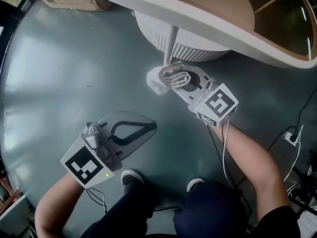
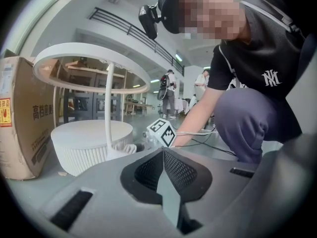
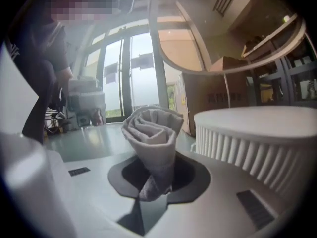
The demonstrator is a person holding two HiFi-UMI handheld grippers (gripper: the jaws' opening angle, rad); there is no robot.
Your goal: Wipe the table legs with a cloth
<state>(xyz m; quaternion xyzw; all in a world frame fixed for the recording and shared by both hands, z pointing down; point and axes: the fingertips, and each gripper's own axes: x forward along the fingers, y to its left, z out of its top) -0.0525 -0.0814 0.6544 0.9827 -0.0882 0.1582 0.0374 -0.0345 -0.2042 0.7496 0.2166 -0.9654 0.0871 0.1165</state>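
In the head view, the right hand-held gripper (image 1: 182, 81) is seen closed on a rolled, pale grey cloth (image 1: 163, 79), which is pressed against the foot of the slim white leg (image 1: 170, 46) just above the frame's centre, towards 12 o'clock. The leg rises at a slant from a ribbed white round base (image 1: 198, 51) to the white-rimmed round counter (image 1: 198, 14) at 1 o'clock. The left hand-held gripper (image 1: 144, 128) is held idle over the grey-green floor (image 1: 59, 73) at 7 o'clock, well apart from the leg. In the left gripper view its jaws are shown fully together with nothing between them, and a brown cardboard box (image 2: 20, 118) stands at 9 o'clock. In the right gripper view the cloth is seen pinched low between the jaws, its free end standing up as a loose spiral of soft, thick folds, with the ribbed base close by at 3 o'clock. The wipe appears to be at the bottom of the leg. It would be done well if the roll were held firmly against the leg, drawn along its whole slanted length up to the counter's underside, and brought round to every side, with the pinch kept tight so that the soft roll is not pulled out.
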